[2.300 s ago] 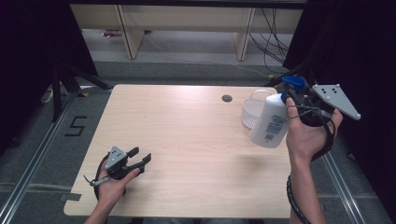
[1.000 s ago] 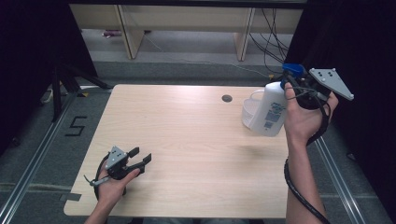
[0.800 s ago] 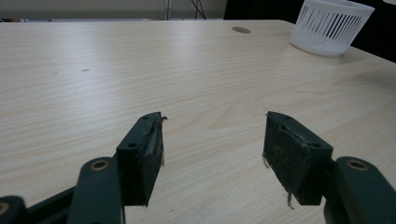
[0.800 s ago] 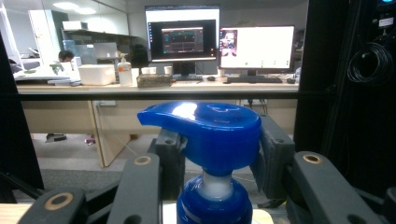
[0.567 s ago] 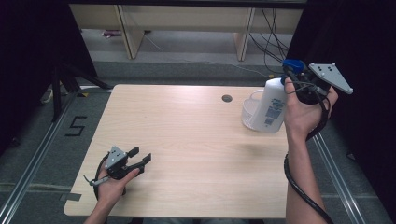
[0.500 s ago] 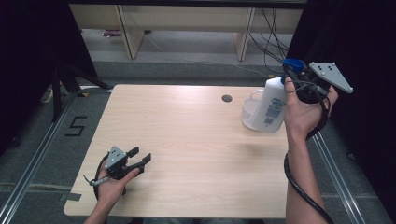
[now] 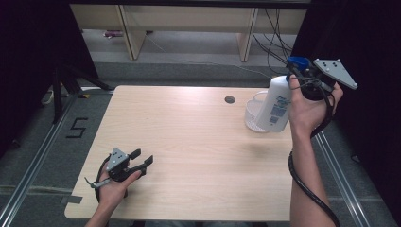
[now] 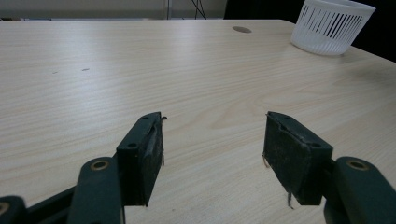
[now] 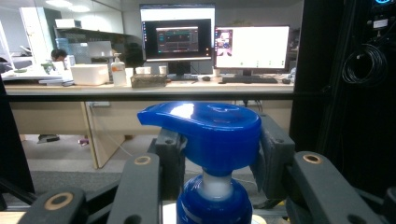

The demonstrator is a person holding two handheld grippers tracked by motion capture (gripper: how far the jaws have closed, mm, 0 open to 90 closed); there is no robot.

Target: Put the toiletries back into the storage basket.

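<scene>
A white pump bottle (image 7: pixel 276 105) with a blue pump head (image 9: pixel 205 130) hangs nearly upright at the table's far right. My right gripper (image 7: pixel 299 71) is shut on it, its jaws clamping the pump head from both sides in the right gripper view (image 9: pixel 217 149). In the high view the bottle's lower half overlaps a white slotted basket (image 7: pixel 253 116); whether it touches the basket I cannot tell. My left gripper (image 7: pixel 142 158) rests low over the table's near left with its jaws open, and in the left gripper view (image 8: pixel 212 154) nothing lies between them.
The wooden table (image 7: pixel 189 142) has a small round hole (image 7: pixel 230 100) near its far edge. The basket (image 8: pixel 331 25) stands near the far right corner. Beyond the table are shelves, cables and a desk with monitors (image 9: pixel 215 46).
The right hand has raised the bottle and carried it back, from a tilt to nearly upright over the basket. In the last second it barely moved. The left gripper stayed put.
</scene>
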